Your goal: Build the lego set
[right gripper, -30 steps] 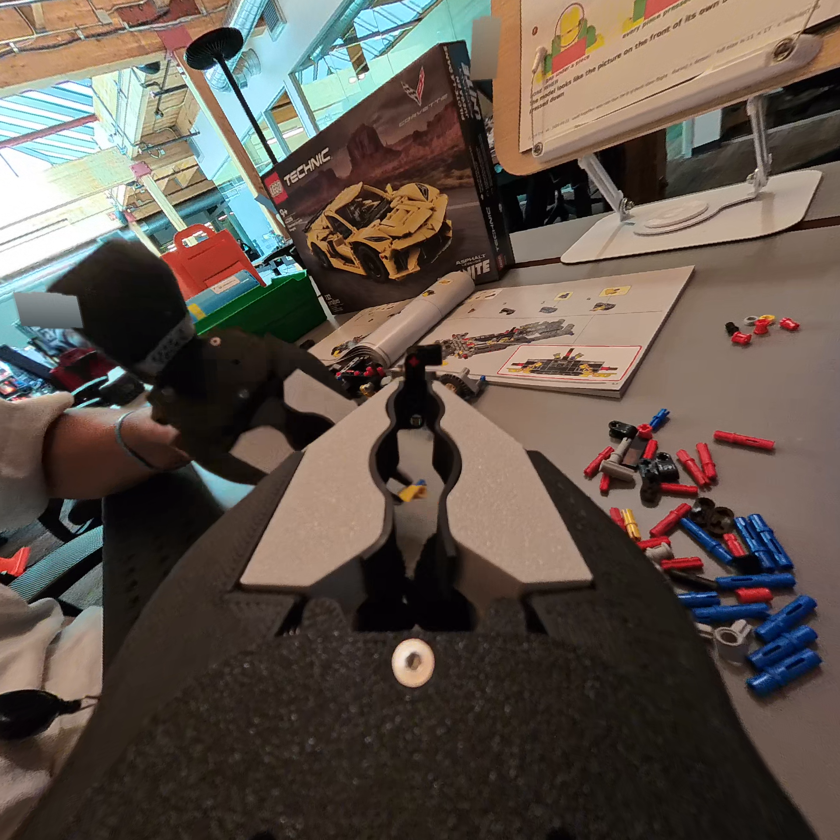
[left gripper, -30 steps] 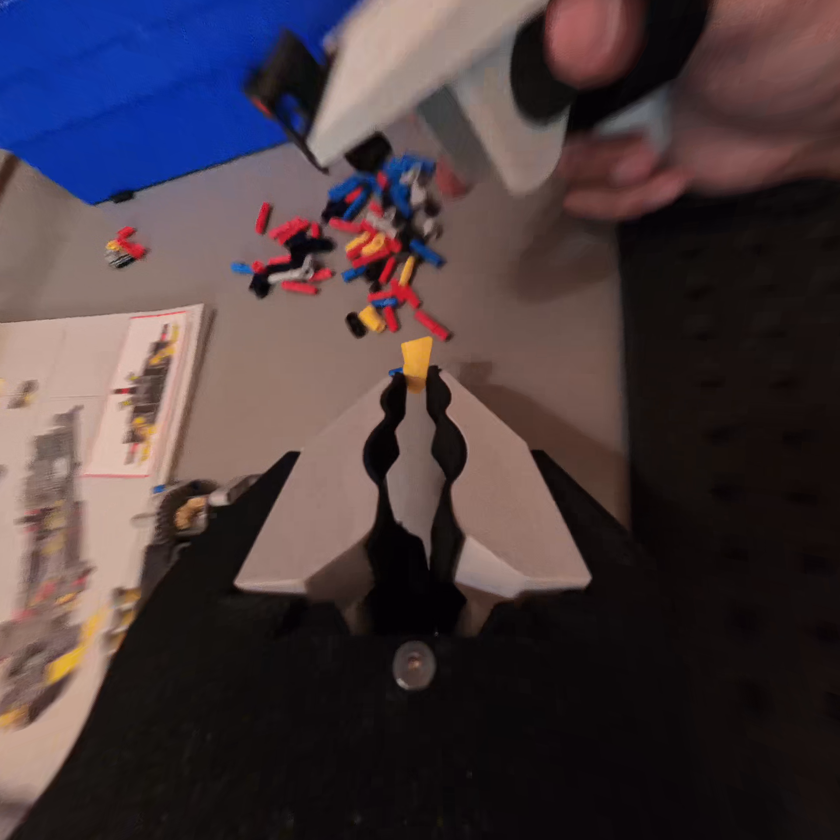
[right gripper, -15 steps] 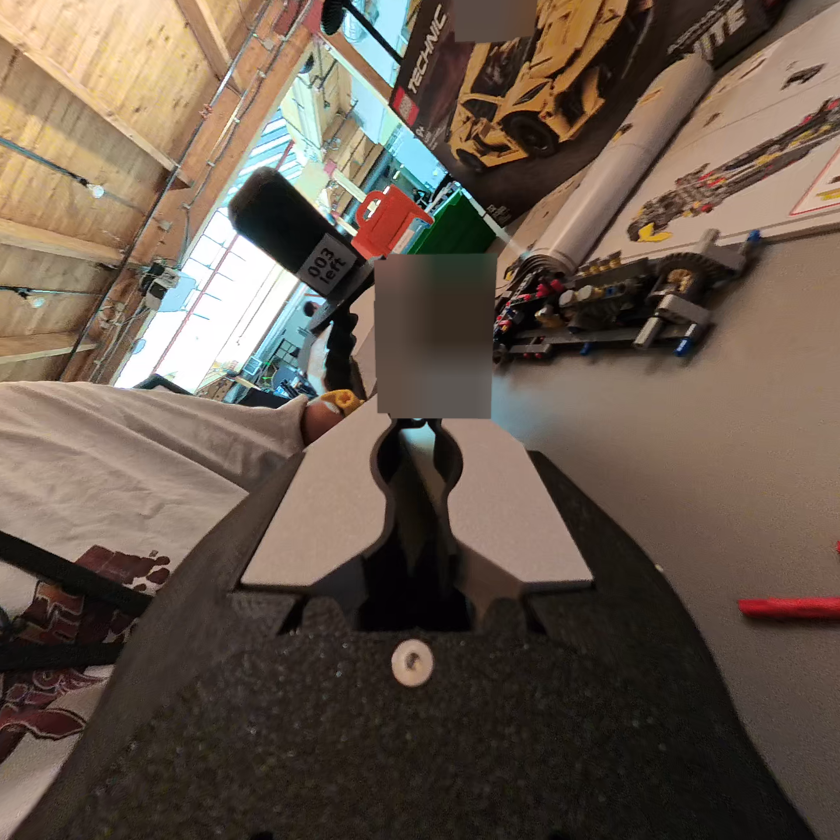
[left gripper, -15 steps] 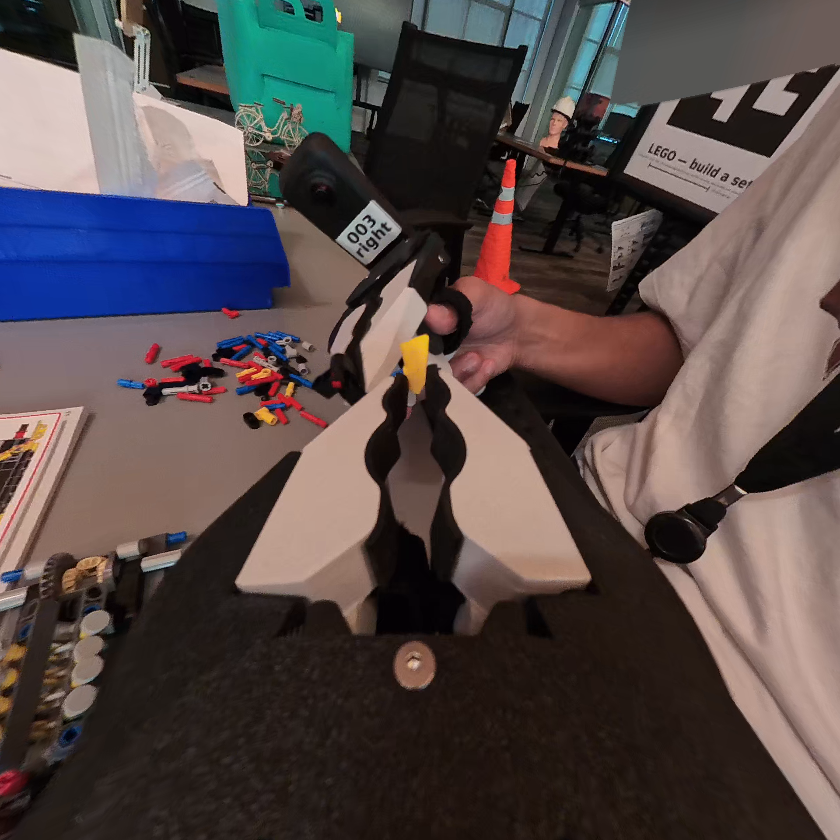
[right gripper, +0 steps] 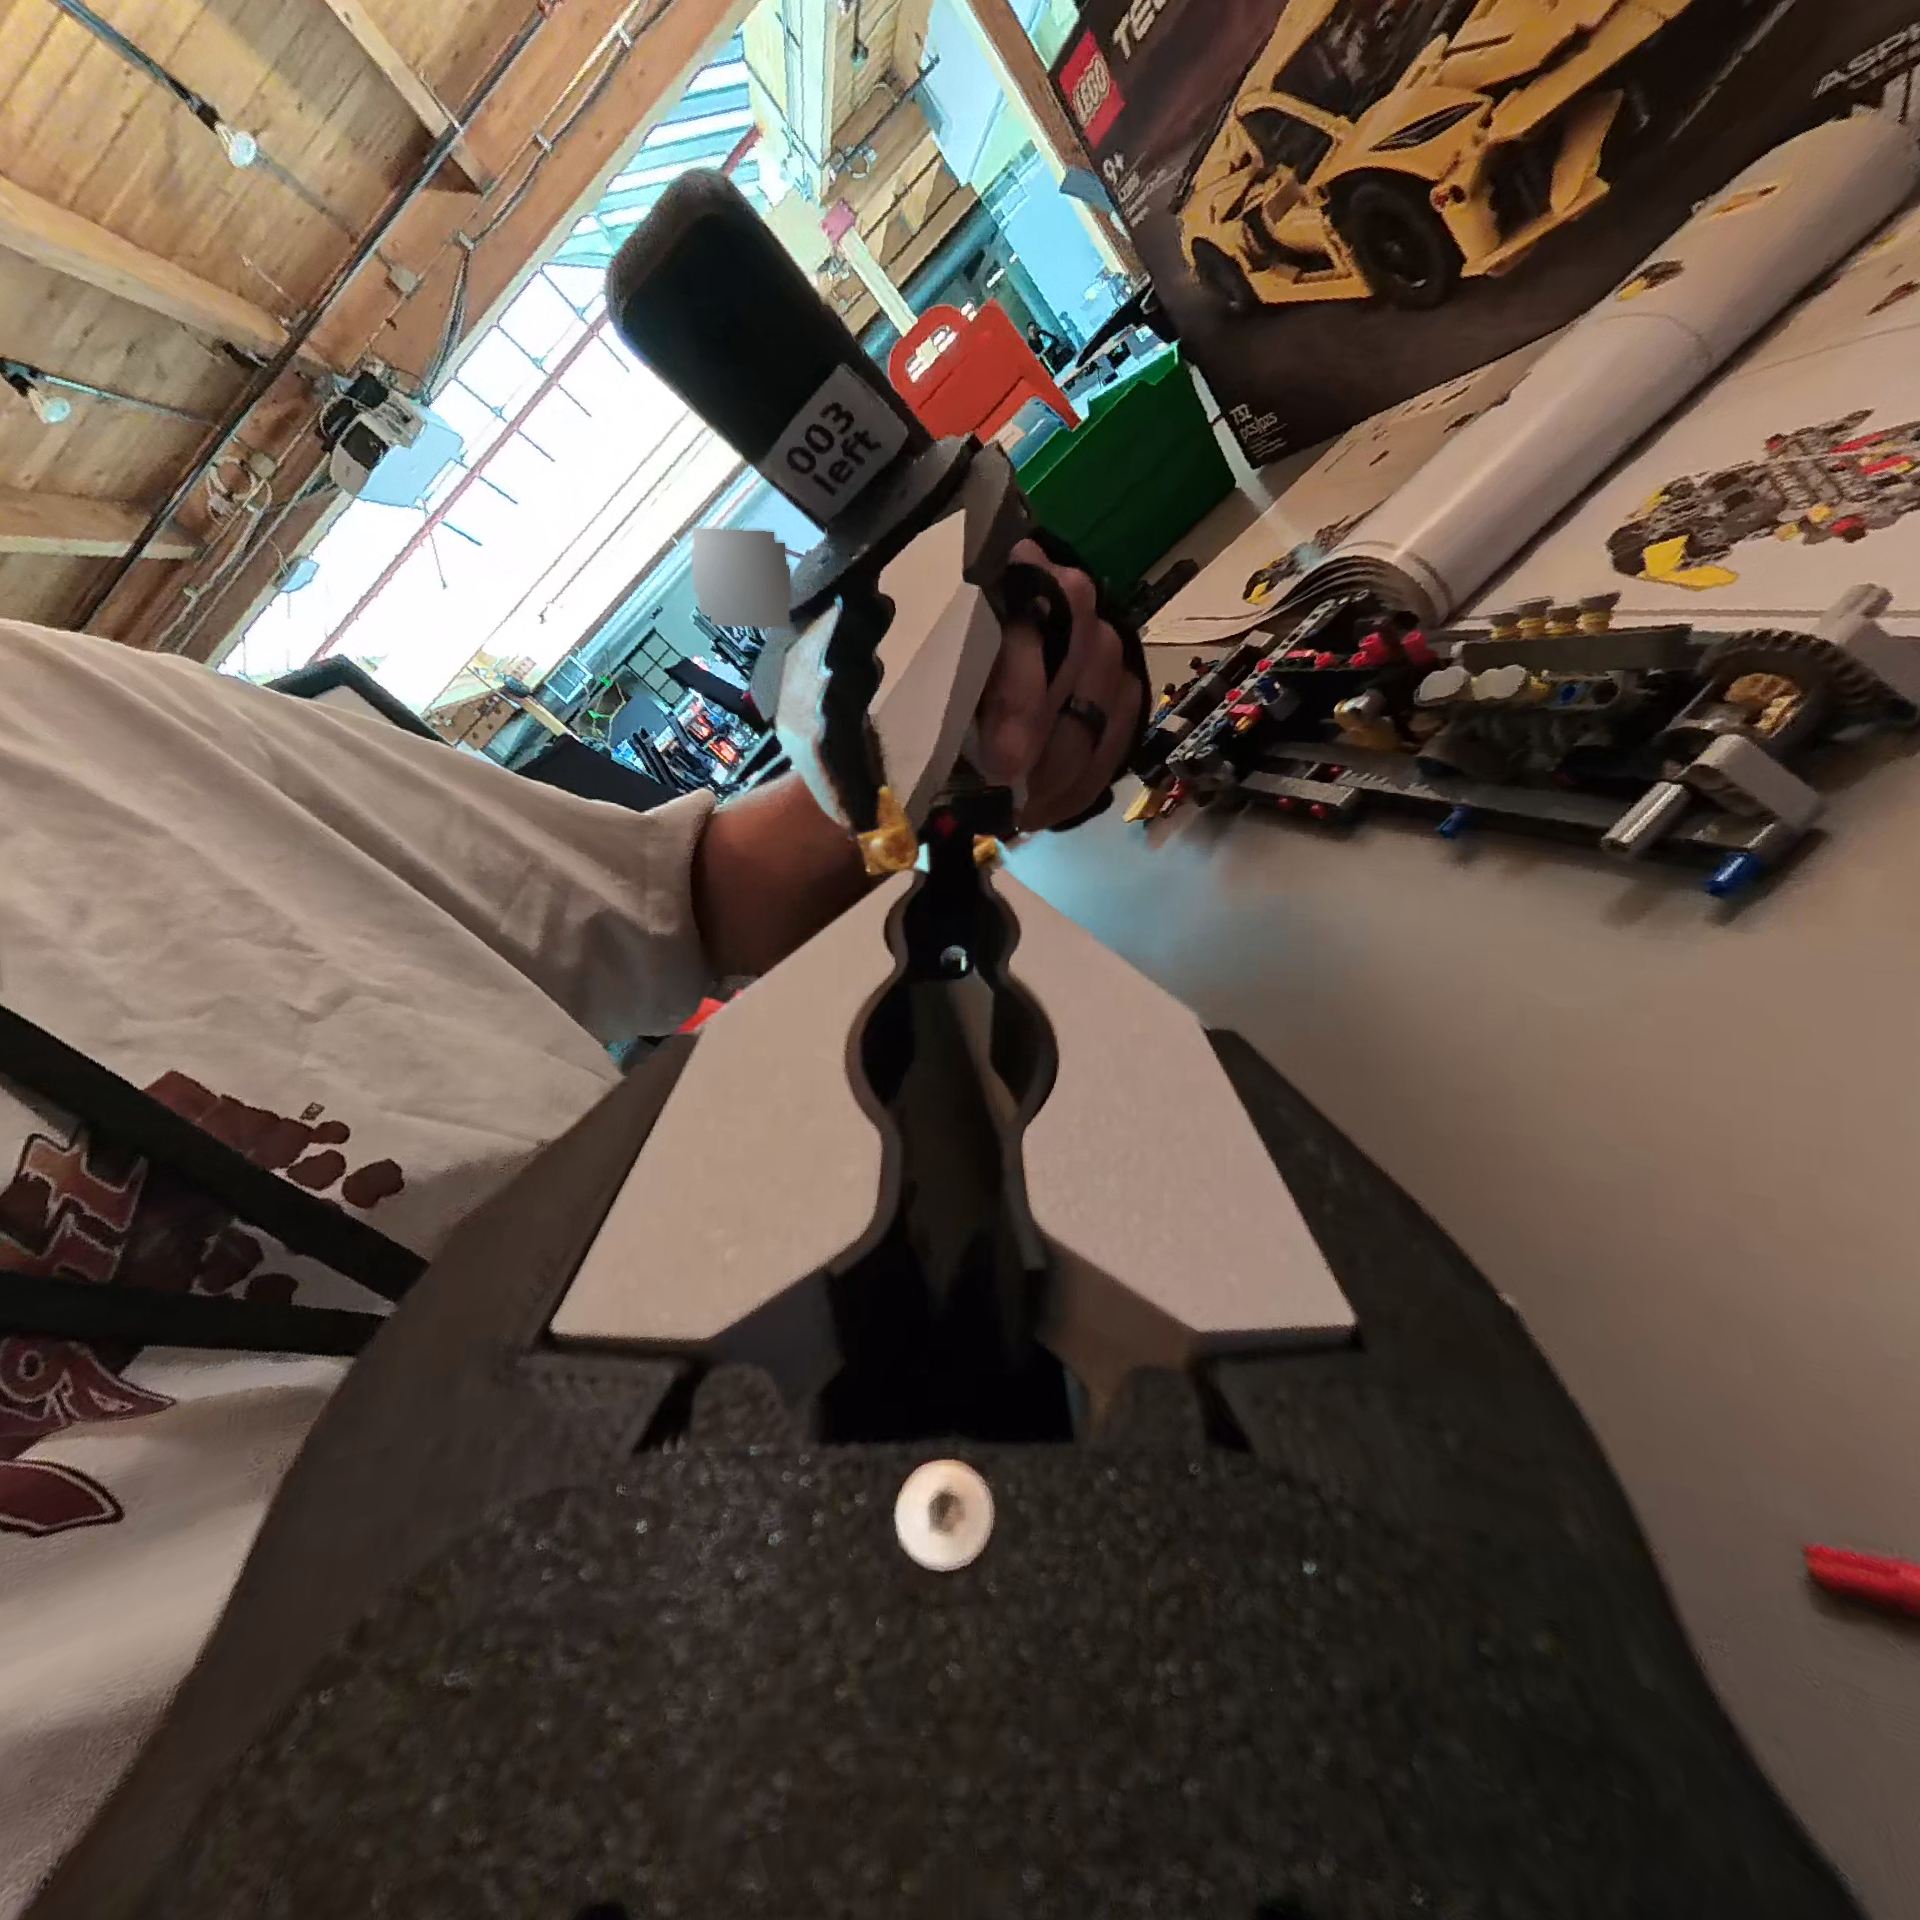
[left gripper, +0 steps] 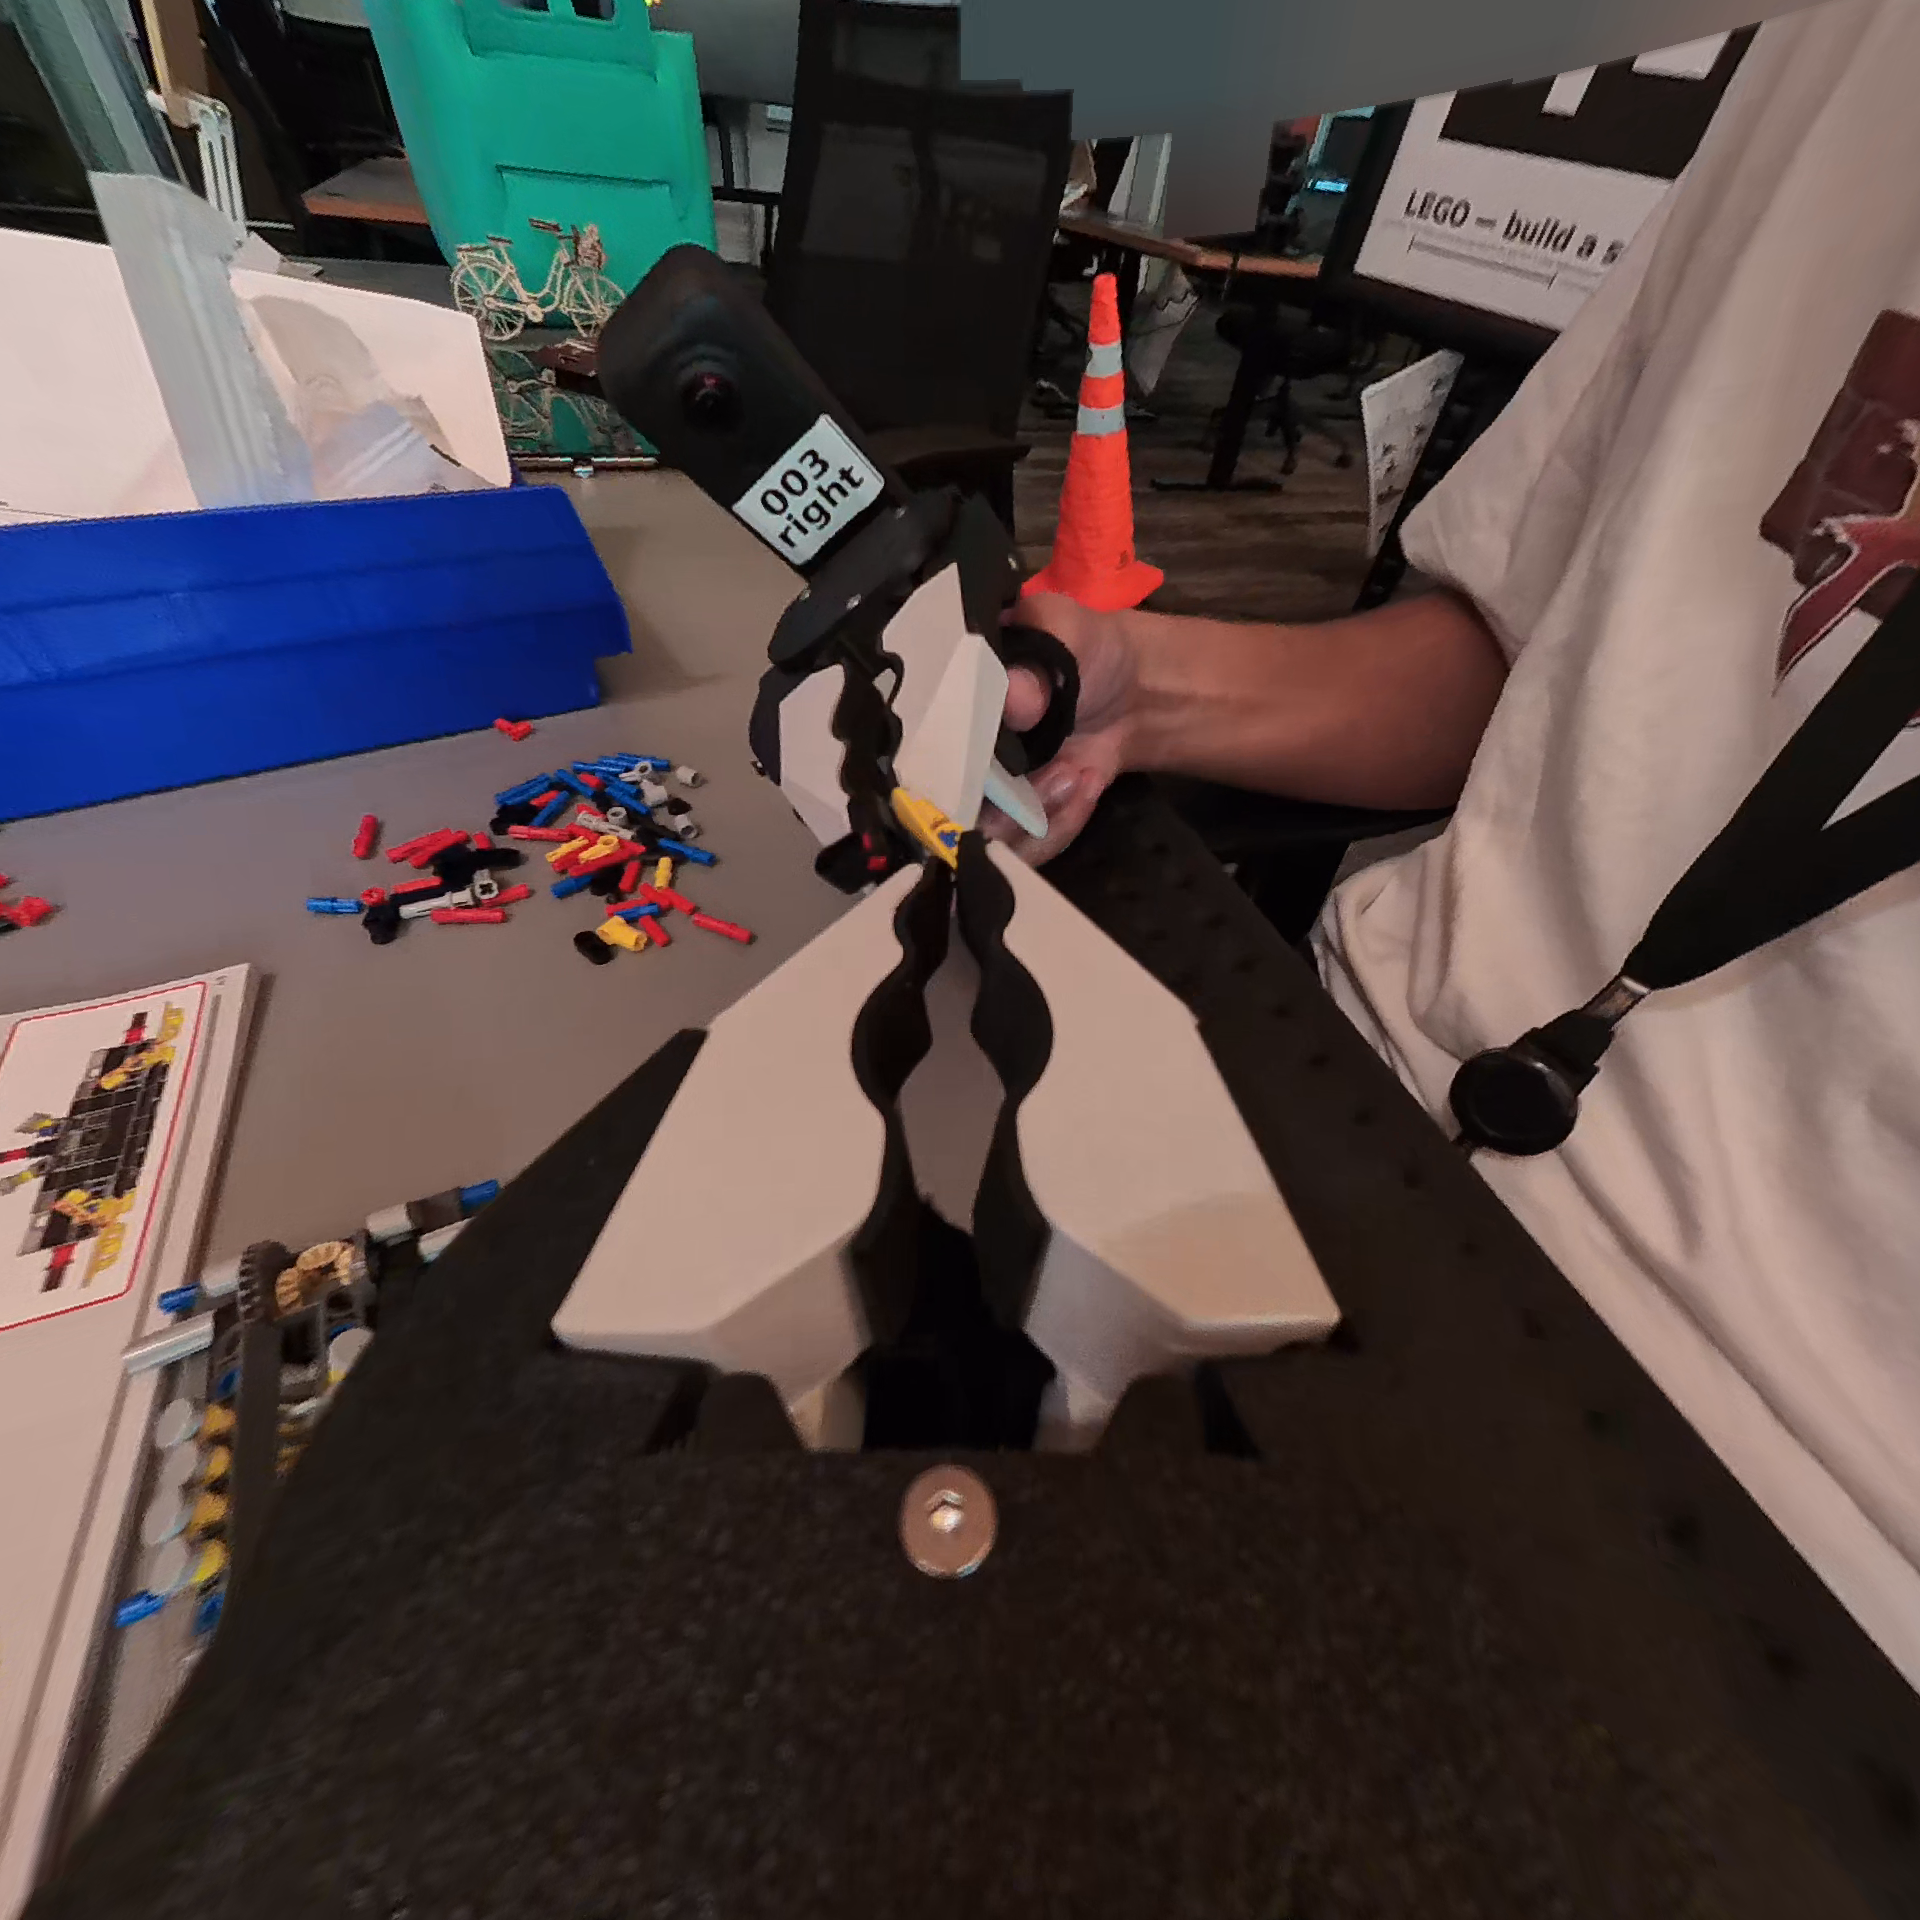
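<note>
Left claw (left gripper: 948,862) clamped on small yellow plastic connector piece (left gripper: 923,831), blue pin showing at its tip. Right claw (right gripper: 948,883) clamped on small black plastic beam piece with red pin (right gripper: 948,914). Both pieces held up in the air, above near edge of grey tabletop (left gripper: 436,1039), tips meeting, seemingly being pressed together. Both pieces tiny, rigid, light, smooth: likely to twist or pop out of a tip-only pinch; better gripped across flat sides, close behind the joint, pushing straight along pin axis. Too small to tell whether pin already seated.

Partly built grey and black chassis assembly with gears and yellow bits (right gripper: 1507,727) lying on tabletop beside open instruction booklet (right gripper: 1558,416); stiff but snap-fit, likely best taken by long grey beams, not by protruding axles. Scatter of loose red, blue, yellow and black pins (left gripper: 561,852) well apart from it, near blue plastic bin (left gripper: 291,623). Set box with yellow car picture (right gripper: 1455,156) standing behind booklet.
</note>
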Available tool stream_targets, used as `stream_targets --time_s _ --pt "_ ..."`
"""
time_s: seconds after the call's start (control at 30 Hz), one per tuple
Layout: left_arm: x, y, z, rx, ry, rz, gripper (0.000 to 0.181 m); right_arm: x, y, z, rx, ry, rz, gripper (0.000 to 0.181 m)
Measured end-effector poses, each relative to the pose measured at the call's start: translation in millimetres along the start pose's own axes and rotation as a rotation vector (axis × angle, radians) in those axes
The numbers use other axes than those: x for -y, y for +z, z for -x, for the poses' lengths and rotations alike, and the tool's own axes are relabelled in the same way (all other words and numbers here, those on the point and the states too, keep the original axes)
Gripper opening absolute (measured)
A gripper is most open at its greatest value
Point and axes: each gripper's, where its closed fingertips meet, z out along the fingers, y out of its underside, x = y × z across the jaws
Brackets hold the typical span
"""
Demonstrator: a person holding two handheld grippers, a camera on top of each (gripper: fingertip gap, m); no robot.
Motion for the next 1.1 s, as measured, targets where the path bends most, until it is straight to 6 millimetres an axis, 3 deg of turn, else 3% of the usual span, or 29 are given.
stream_targets --time_s 0.17,0.33,0.43,0.5,0.57,0.63,1.1 --pt "-5 -3 7 0.091 0.105 0.055 0.000 -1 1 -7 -0.040 0.017 0.007 0.006" --pt "-17 -2 17 0.229 0.275 0.152 0.000 1 -2 -28 -0.154 0.084 -0.010 0.006" --pt "-35 -4 20 0.324 0.426 0.256 0.000 -1 -6 -37 -0.201 0.125 0.001 0.006" --pt "-60 -3 17 0.330 0.503 0.361 0.000 0 -11 -45 -0.258 0.118 -0.003 0.006" --pt "-87 -1 10 0.290 0.506 0.447 0.000 1 -12 -48 -0.258 0.127 -0.014 0.005" --pt "-102 0 2 0.235 0.453 0.478 0.000 1 -11 -49 -0.253 0.139 -0.015 0.005" --pt "-120 -3 -13 0.121 0.321 0.581 0.002 -3 -6 -45 -0.220 0.141 0.003 0.005"
